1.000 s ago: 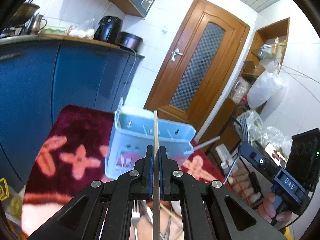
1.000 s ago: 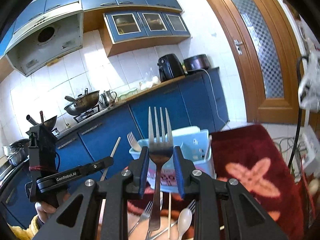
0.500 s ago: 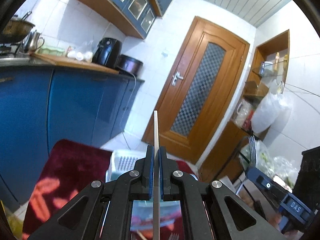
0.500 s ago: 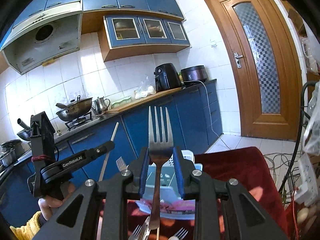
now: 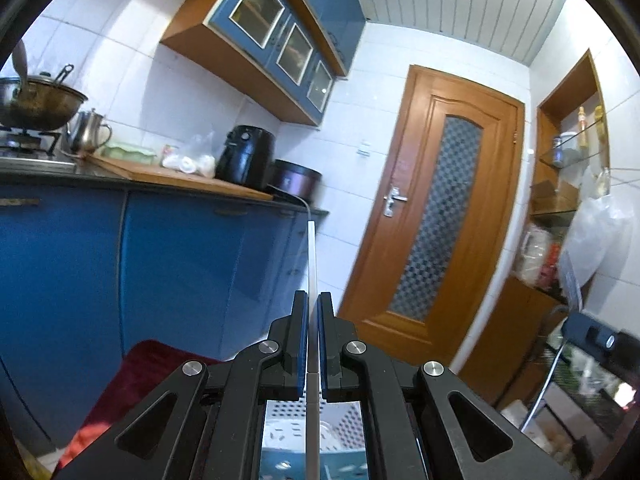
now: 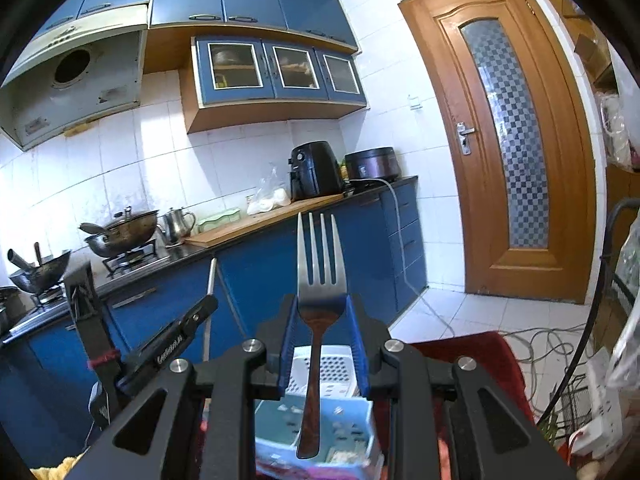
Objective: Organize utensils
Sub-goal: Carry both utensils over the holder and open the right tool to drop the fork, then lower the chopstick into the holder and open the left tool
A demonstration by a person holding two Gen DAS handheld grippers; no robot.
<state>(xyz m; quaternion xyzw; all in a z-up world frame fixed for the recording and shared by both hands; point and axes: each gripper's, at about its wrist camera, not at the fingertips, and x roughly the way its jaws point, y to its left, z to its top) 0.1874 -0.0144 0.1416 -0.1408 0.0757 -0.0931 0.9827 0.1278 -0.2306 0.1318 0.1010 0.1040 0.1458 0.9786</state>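
Observation:
My left gripper (image 5: 313, 300) is shut on a thin pale chopstick (image 5: 311, 256) that stands straight up between the blue pads. My right gripper (image 6: 323, 304) is shut on a steel fork (image 6: 320, 264), pinched at the neck with its tines up and its handle hanging down. A light-blue perforated utensil basket (image 6: 280, 428) stands below both grippers on a dark red flowered cloth (image 6: 480, 352). In the left wrist view, the basket (image 5: 288, 432) shows only between the fingers. The right wrist view has the left gripper (image 6: 172, 348) and its chopstick (image 6: 211, 280) at lower left.
Blue cabinets (image 5: 160, 280) and a counter with an air fryer (image 6: 314, 170) and a cooker (image 6: 372, 162) run behind the basket. A wooden door (image 6: 516, 140) is on the right. Cables and a power strip (image 6: 600, 396) lie on the floor. Shelves with bags (image 5: 568, 240) stand far right.
Both grippers have risen and tipped upward, so the basket has sunk to the bottom of each view. The chopstick and fork stay gripped as before.

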